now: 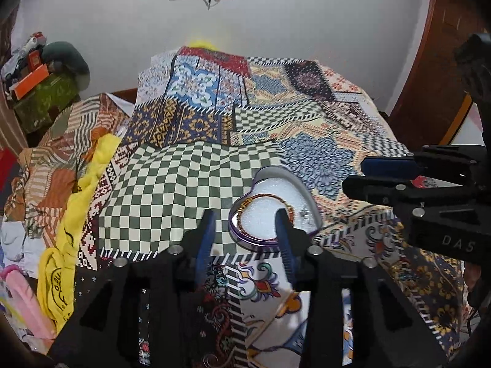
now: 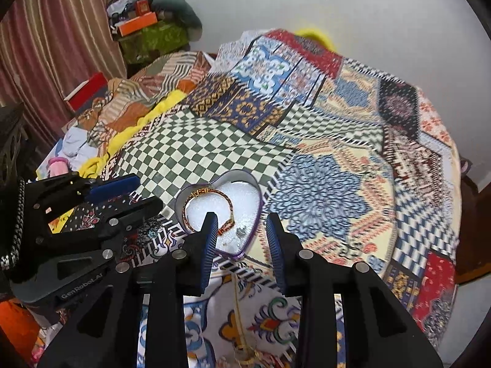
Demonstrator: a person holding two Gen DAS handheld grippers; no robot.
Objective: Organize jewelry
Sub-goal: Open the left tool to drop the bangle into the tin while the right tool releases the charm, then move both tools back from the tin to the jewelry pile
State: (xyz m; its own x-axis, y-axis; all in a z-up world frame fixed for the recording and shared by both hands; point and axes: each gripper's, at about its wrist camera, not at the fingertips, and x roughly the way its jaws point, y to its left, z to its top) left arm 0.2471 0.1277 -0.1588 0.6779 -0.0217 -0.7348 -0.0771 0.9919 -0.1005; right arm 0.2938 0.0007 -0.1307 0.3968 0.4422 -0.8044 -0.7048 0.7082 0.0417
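Observation:
A heart-shaped tin (image 1: 249, 239) with a white foam lining lies open on the patchwork bedspread. A gold and red bangle (image 1: 264, 196) rests inside it. My left gripper (image 1: 244, 217) hovers just in front of the tin, open, with nothing between its blue pads. In the right wrist view the same tin (image 2: 236, 174) holds the bangle (image 2: 199, 193) and a small silver piece (image 2: 241, 231). My right gripper (image 2: 241, 219) is open above the tin's near edge and holds nothing. A thin gold chain (image 2: 237, 303) lies on the spread below it. Each gripper shows in the other's view: right gripper (image 1: 353, 174), left gripper (image 2: 148, 192).
The bedspread (image 2: 322, 184) covers a bed that runs back to a white wall. A yellow cloth (image 1: 89, 184) and heaped clothes lie along the left side. A green box (image 2: 153, 40) with an orange box on it stands at the back left, beside a striped curtain (image 2: 46, 46).

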